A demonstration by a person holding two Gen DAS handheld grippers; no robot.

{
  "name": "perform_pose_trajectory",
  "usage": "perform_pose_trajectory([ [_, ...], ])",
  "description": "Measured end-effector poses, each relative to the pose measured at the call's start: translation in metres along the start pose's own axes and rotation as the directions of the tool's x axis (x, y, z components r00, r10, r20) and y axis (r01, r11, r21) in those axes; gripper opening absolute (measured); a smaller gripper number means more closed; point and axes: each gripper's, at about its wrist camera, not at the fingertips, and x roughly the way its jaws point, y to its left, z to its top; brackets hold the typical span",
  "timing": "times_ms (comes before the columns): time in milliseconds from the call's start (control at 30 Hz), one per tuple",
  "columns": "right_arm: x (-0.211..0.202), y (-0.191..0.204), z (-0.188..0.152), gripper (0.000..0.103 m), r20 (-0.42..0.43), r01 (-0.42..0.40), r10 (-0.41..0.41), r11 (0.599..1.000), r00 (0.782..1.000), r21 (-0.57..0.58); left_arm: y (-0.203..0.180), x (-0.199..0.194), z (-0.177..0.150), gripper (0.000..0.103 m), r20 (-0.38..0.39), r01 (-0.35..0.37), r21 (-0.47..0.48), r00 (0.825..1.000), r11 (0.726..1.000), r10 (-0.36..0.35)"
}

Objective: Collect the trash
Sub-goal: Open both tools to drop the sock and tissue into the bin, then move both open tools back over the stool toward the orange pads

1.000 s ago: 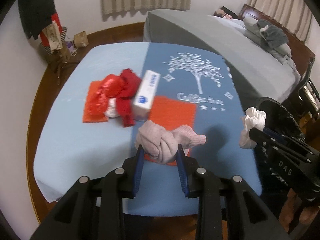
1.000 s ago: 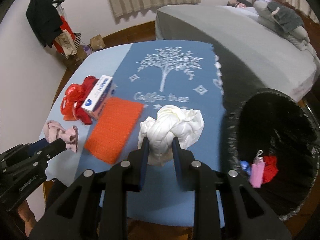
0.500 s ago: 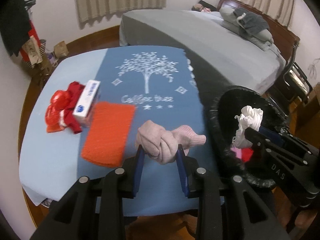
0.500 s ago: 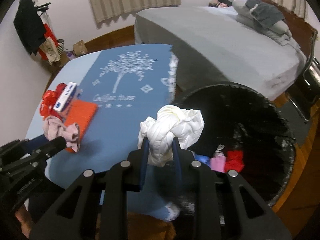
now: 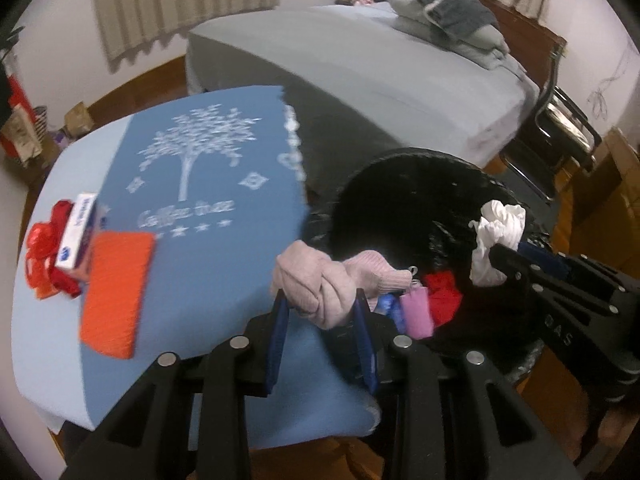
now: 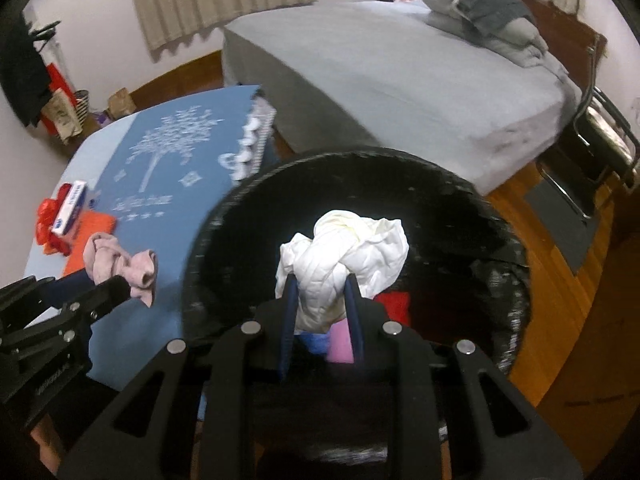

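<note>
Carrying two bundles toward the black bin, largest item in play, lined with a dark bag; some trash already lies at its bottom (red, pink, blue pieces). From the right wrist view the bin mouth sits directly beyond and below my right jaws. From the left wrist view its rim lies just ahead and to the right of my left jaws.

Table with blue cloth: behind and left of the left jaws. An orange mat, a small white box and red wrappings are not yet collected.

White crumpled wad: clenched in the right gripper, pads pressing both sides, hanging over the bin opening.

Pink knotted cloth: gripped by the left gripper, pads tight on its lower part, loose end drooping toward the bin rim.

Risks, my judgement:
- Left bundle sits over the table edge and rim, not clearly over the opening; releasing here could drop it onto the rim or floor.
- Both tools converge on one opening; they could knock together.
- Trailing pink end might snag the liner.
</note>
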Motion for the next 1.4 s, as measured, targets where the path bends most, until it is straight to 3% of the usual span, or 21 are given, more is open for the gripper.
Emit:
perform_pose_trajectory([
  [400, 0.044, -0.065, -0.001, 0.023, -0.097, 0.060, -0.055, 0.997, 0.994, 0.049, -0.070, 0.040, 0.022, 0.033, -0.033, 0.044, 0.098, 0.999, 0.994, -0.041],
  [500, 0.056, -0.074, -0.006, 0.028, -0.132, 0.068, -0.060, 0.996, 0.989, 0.061, -0.080, 0.058, 0.023, 0.040, -0.078, 0.073, 0.127, 0.995, 0.989, -0.063],
  [567, 0.058, -0.078, -0.010, 0.041, -0.140, 0.083, -0.073, 0.994, 0.988, 0.068, -0.081, 0.066, 0.019, 0.046, -0.095, 0.055, 0.143, 0.995, 0.988, -0.042],
  [700, 0.053, -0.077, -0.018, 0.041, -0.133, 0.087, -0.077, 0.993, 0.988, 0.074, -0.066, 0.064, 0.010, 0.051, -0.099, 0.057, 0.115, 0.994, 0.992, -0.045],
  [867, 0.043, -0.066, -0.023, 0.041, -0.132, 0.069, -0.057, 0.993, 0.990, 0.091, -0.030, 0.050, -0.001, 0.051, -0.094, 0.030, 0.080, 0.995, 0.996, -0.022],
  [1033, 0.022, -0.025, -0.024, 0.041, -0.095, 0.013, -0.007, 0.997, 0.995, 0.072, 0.026, 0.021, -0.013, 0.051, -0.047, -0.022, 0.035, 0.999, 0.999, 0.024],
  [1400, 0.017, 0.130, -0.020, 0.041, -0.075, -0.141, 0.137, 0.988, 0.988, -0.064, 0.193, -0.027, -0.059, 0.051, -0.004, -0.175, -0.137, 0.984, 0.975, 0.176],
])
